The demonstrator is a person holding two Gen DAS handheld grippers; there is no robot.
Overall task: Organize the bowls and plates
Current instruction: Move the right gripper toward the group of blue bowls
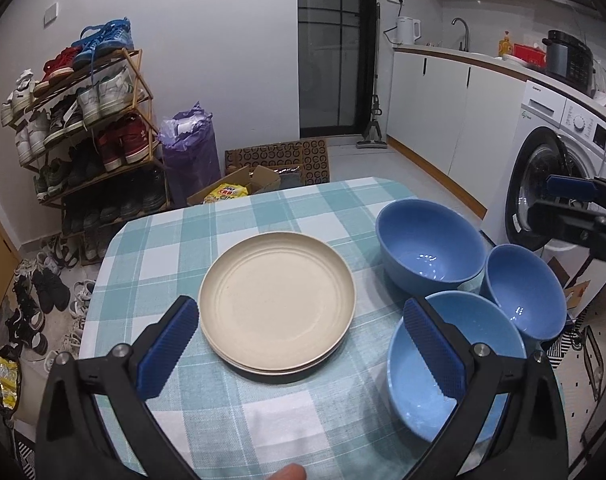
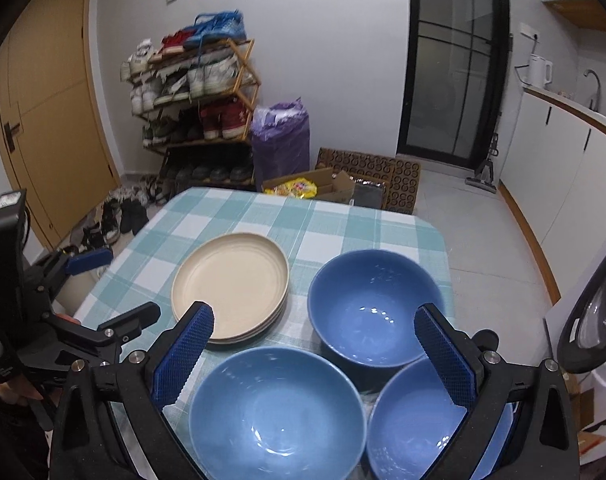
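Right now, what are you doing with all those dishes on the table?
A person holds a gripper in each hand over the checked table. Both the left gripper and the right gripper are open and hold nothing. The cream plates sit in one stack. Beside them, three blue bowls stand separately, not stacked.
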